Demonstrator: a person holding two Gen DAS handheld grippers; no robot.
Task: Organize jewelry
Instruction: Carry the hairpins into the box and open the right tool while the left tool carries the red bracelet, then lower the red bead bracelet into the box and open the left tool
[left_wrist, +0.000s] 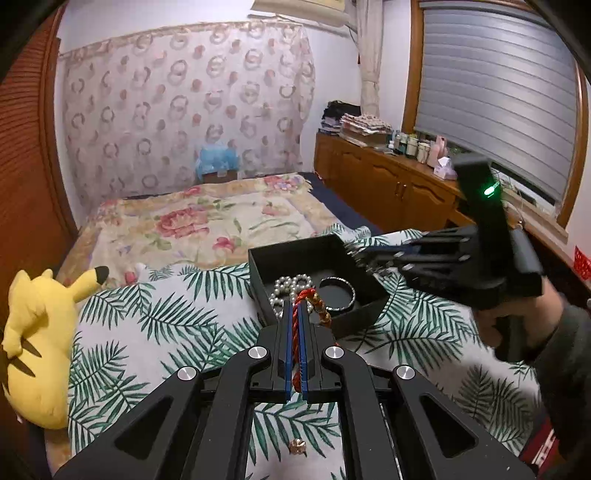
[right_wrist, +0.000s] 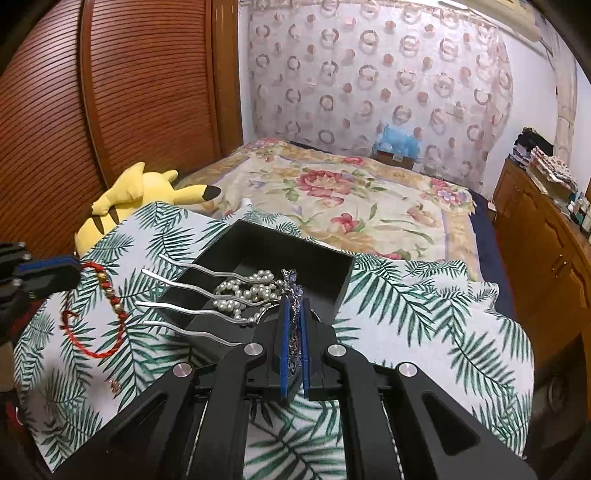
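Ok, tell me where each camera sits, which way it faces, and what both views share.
Left wrist: on the left gripper, facing the box and bed; shows its fingers shut on the red bracelet, plus the right gripper and a hand.
Right wrist: on the right gripper, shut on a hair comb, facing the box; left gripper at left.
Shared: box, pearls, plush, bed.

A black open box (right_wrist: 334, 275) sits on a palm-leaf cloth, holding a heap of white pearl beads (right_wrist: 245, 291) and a silver bangle (left_wrist: 338, 293) lying flat; a red braided cord bracelet with gold beads (right_wrist: 107, 295) hangs pinched in mid-air beside the box; a silver hair comb (right_wrist: 195, 301) with four wavy prongs juts sideways over the box's edge; a small gold ring (left_wrist: 297, 446) lies on the cloth.
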